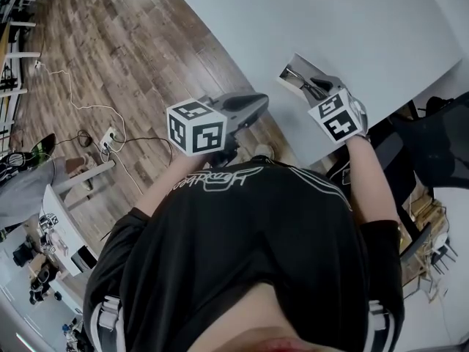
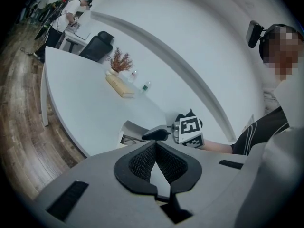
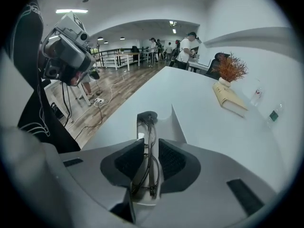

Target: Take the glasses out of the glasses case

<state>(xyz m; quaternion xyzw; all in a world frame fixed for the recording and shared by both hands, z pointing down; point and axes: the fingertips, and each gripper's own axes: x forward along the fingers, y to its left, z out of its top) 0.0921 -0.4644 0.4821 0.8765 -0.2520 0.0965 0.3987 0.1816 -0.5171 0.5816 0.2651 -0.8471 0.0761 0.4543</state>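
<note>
Head view: left gripper (image 1: 256, 105) over floor at 12 o'clock, just off table (image 1: 352, 20) edge. Right gripper (image 1: 309, 86) at 2 o'clock, tip down in open case (image 1: 292, 70) by near edge.

Left gripper view: jaws together, nothing between. Case at 11 o'clock past tips.

Right gripper view: jaws clamped on folded glasses (image 3: 151, 127), lying in case, running toward 12 o'clock.

A brown wood-plank floor (image 1: 110, 42) runs beside the long white surface (image 1: 366, 42), with a power strip (image 1: 108, 139) lying on the planks. A curved white wall (image 2: 199, 46) backs the surface, and a black office chair (image 2: 97, 46) stands at its far end. Strip lights (image 3: 71, 11) glow overhead, and people (image 3: 187, 49) stand at distant desks.
</note>
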